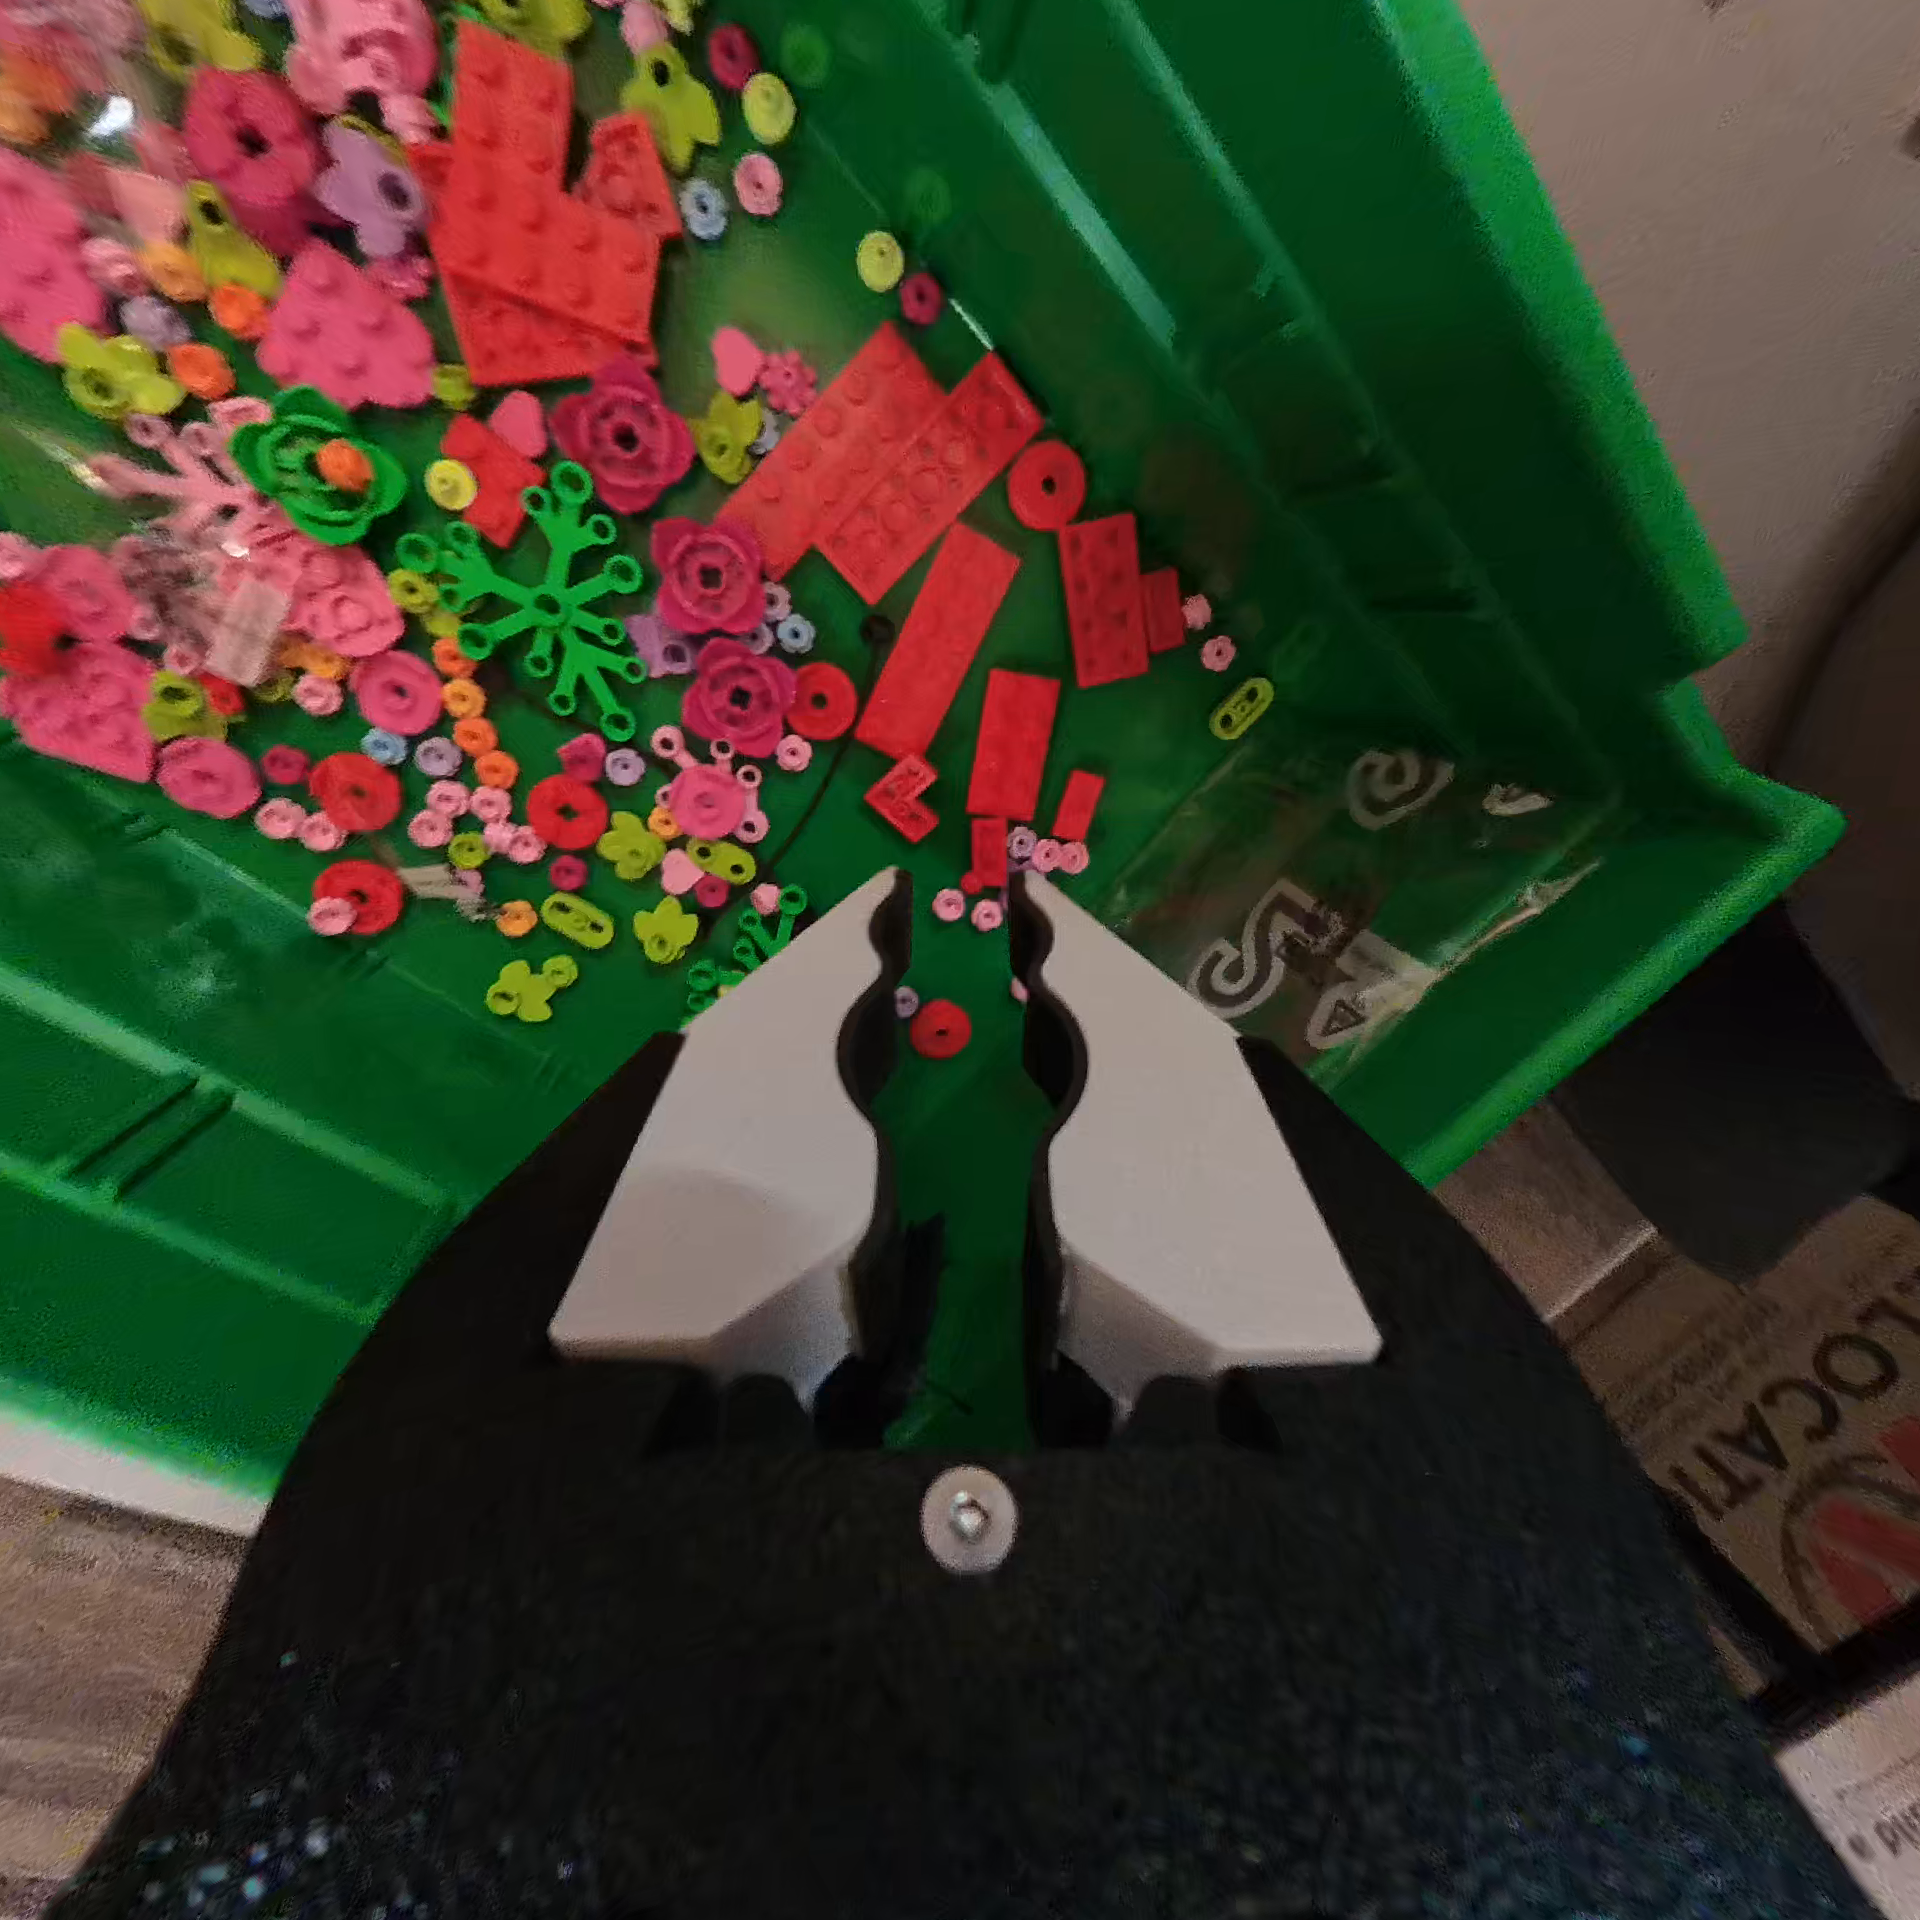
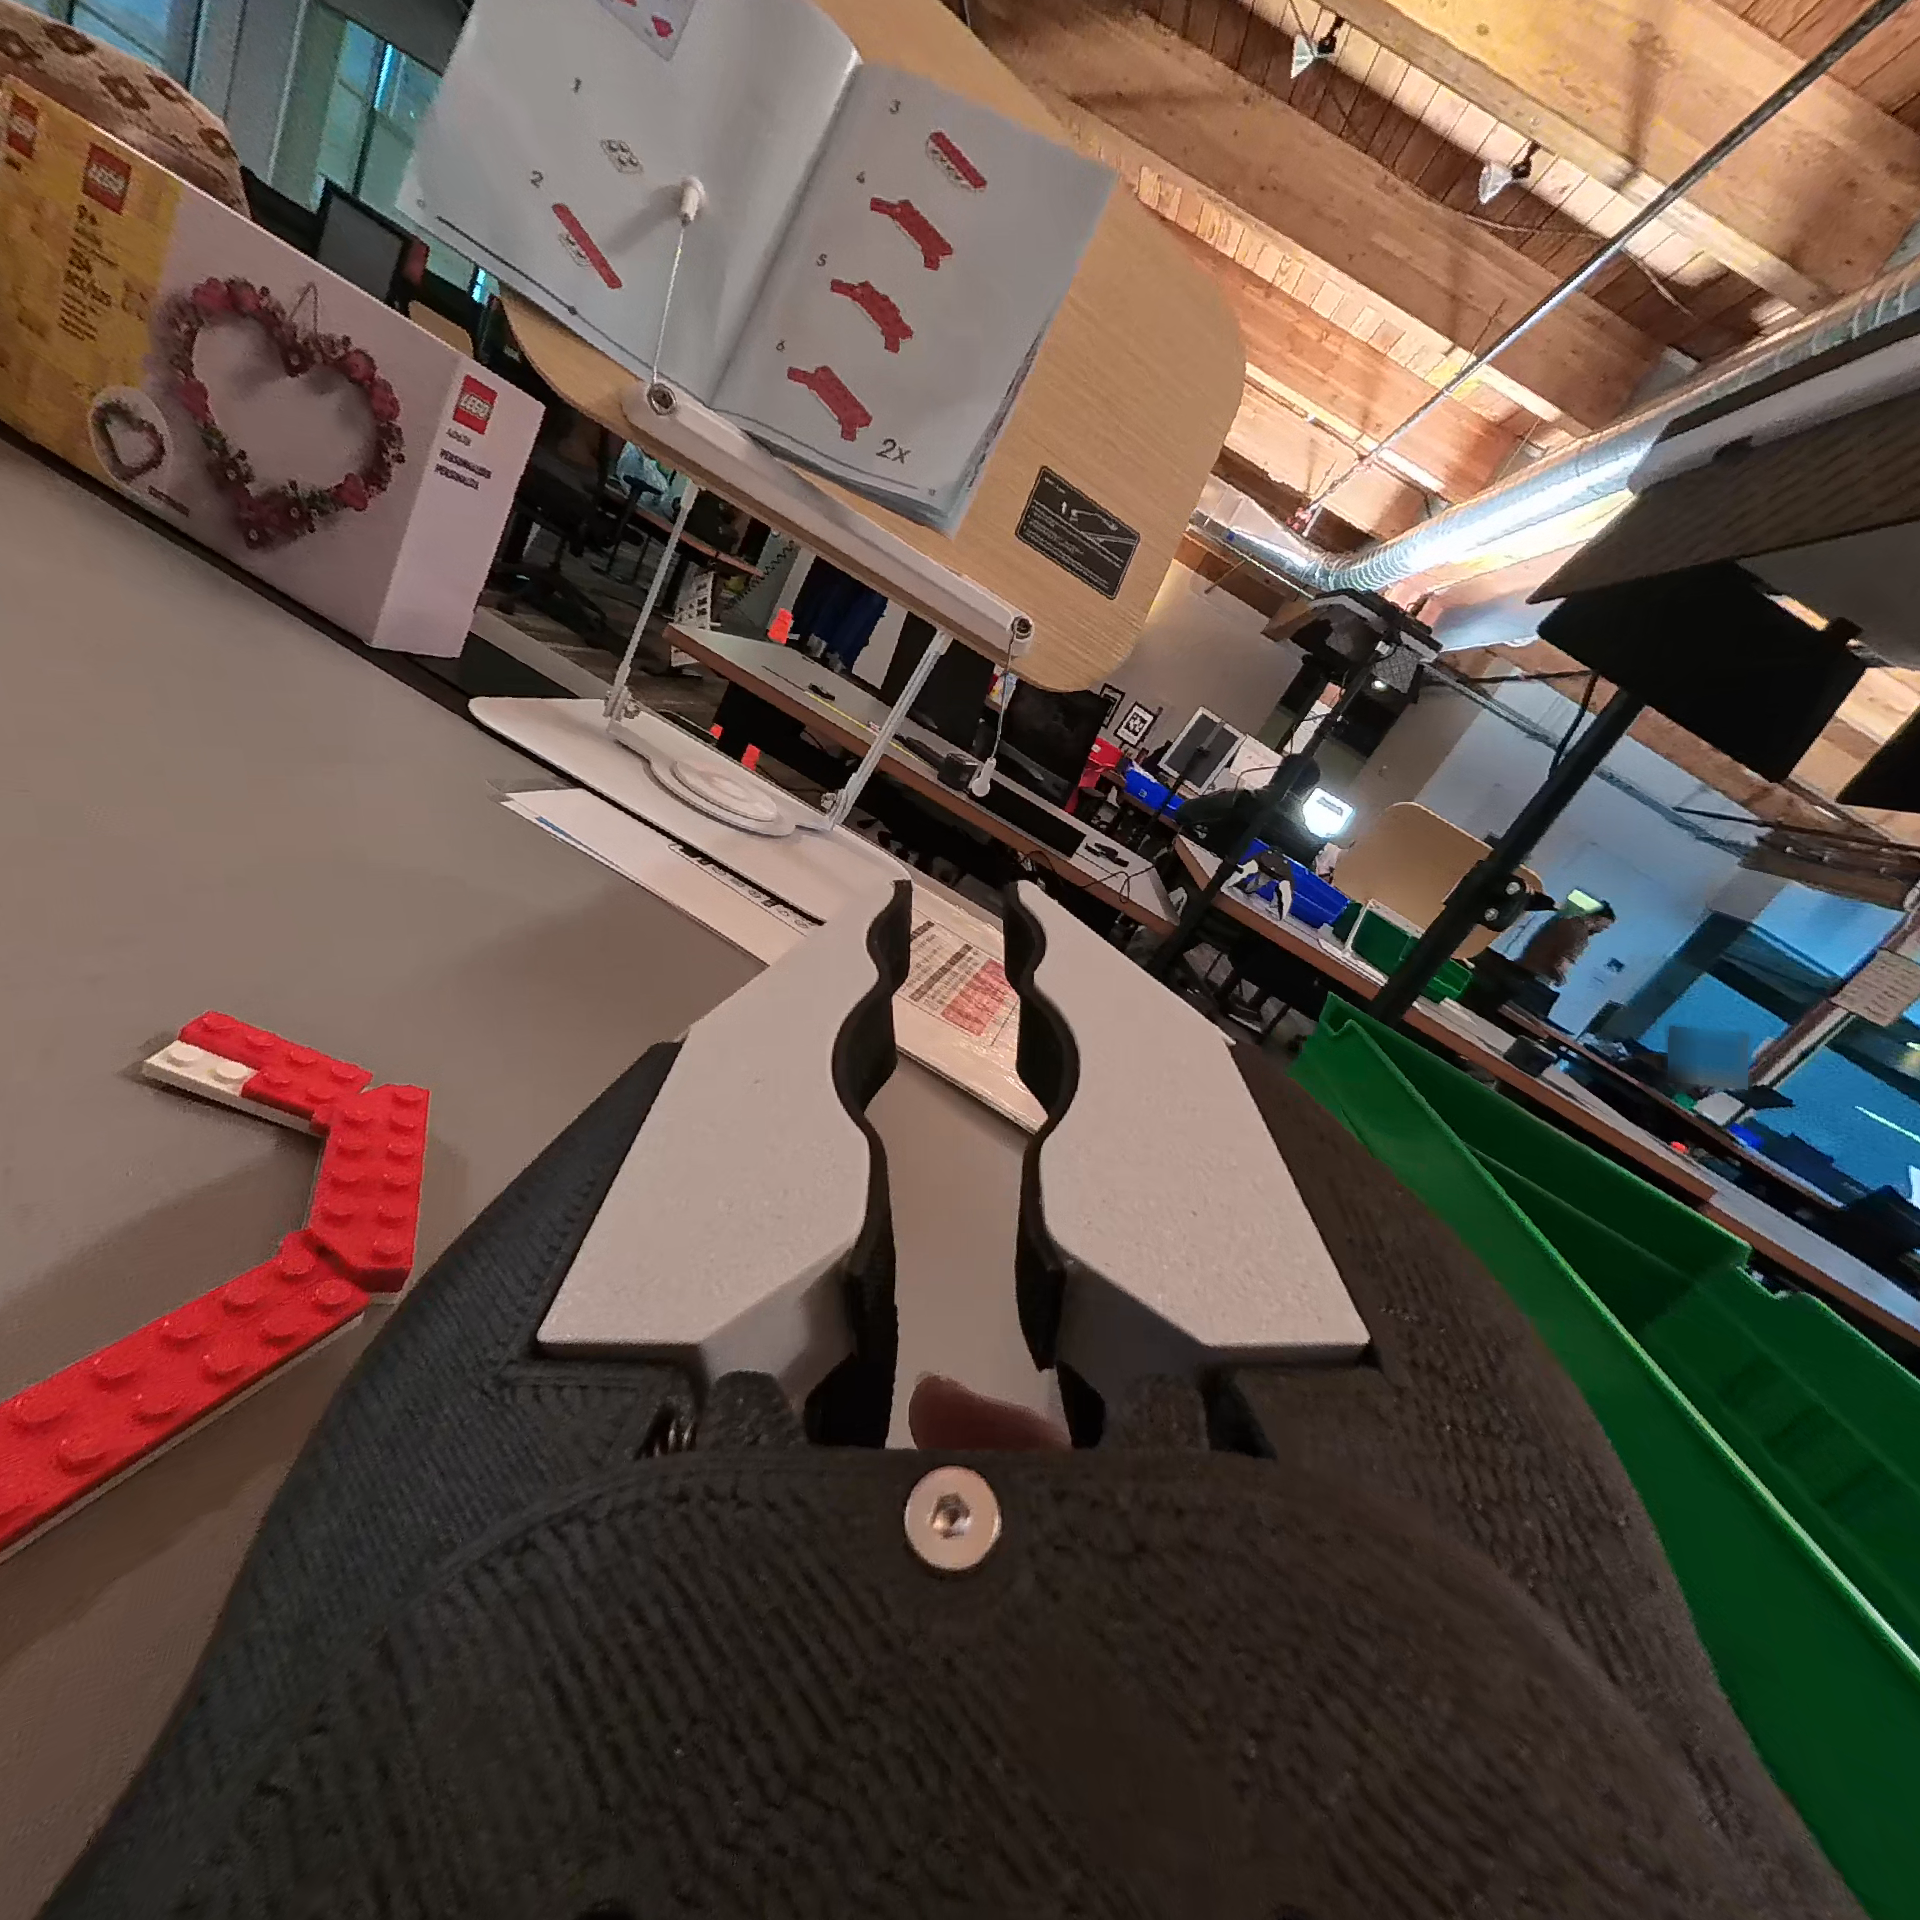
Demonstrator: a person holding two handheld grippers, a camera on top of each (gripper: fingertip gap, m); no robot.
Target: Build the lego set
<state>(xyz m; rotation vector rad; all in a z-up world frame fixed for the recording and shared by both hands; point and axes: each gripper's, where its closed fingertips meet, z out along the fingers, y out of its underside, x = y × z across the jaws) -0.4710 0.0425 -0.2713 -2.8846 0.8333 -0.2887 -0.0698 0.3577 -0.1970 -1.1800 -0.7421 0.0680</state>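
Note:
In the left wrist view my left gripper [image 1: 961, 894] hangs open and empty over a green bin [image 1: 1455, 436] full of loose Lego pieces. Red plates [image 1: 940, 634] lie just beyond its tips, with small pink studs [image 1: 966, 909] and a red round piece [image 1: 940, 1029] between the fingers on the bin floor. In the right wrist view my right gripper [image 2: 956, 899] is open and empty, resting low over the grey table [image 2: 260, 831]. A curved build of red plates on white plates [image 2: 312, 1195] lies on the table to its left.
An open instruction booklet [image 2: 748, 260] sits on a white stand [image 2: 727, 748] ahead of the right gripper. The set's box [image 2: 281, 416] stands at the back left. The green bin's wall [image 2: 1662, 1351] rises at the right. Papers [image 2: 956, 997] lie near the table edge.

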